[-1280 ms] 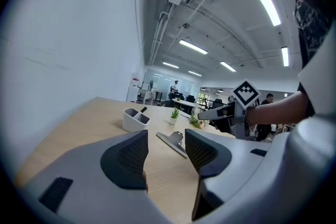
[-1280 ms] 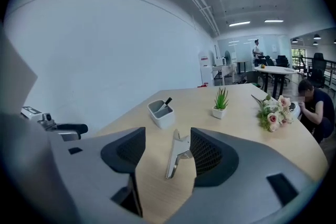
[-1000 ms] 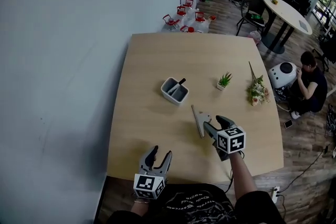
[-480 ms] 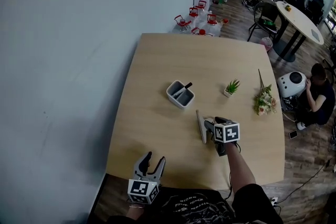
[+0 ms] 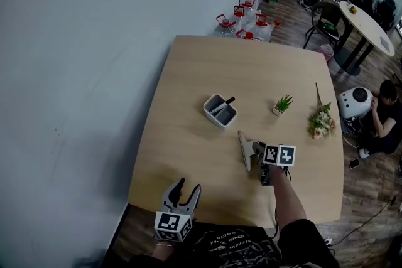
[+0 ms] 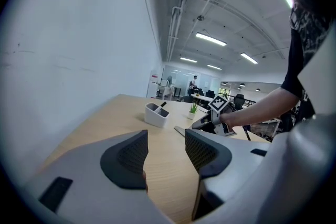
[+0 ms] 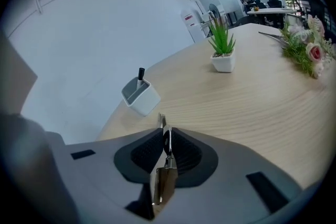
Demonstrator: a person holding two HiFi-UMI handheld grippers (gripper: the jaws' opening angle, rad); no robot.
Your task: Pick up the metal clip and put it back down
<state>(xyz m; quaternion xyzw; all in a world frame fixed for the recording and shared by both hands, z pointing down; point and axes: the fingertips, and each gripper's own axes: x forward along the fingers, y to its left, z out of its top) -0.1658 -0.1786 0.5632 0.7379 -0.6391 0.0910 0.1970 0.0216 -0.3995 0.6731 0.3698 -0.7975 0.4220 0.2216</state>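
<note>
The metal clip (image 5: 244, 150) lies on the wooden table (image 5: 188, 78), a long silver strip just left of my right gripper (image 5: 256, 149). In the right gripper view the clip's thin handle (image 7: 167, 162) stands between the dark pads (image 7: 149, 152), which press on it from both sides as the jaws are closing. My left gripper (image 5: 181, 188) hovers at the table's near edge, open and empty, and its own view shows a wide gap between the pads (image 6: 131, 155). That view also catches the right gripper (image 6: 203, 123) at the clip (image 6: 181, 131).
A white holder (image 5: 220, 111) with a dark pen stands behind the clip. A small potted plant (image 5: 282, 103) and a flower bunch (image 5: 322, 119) sit to the right. Water jugs (image 5: 248, 16) stand past the far edge, and a person (image 5: 383, 116) sits on the floor at right.
My right gripper has moved onto the clip's handle and its jaws have closed on it. The left gripper has stayed open near the table's front edge.
</note>
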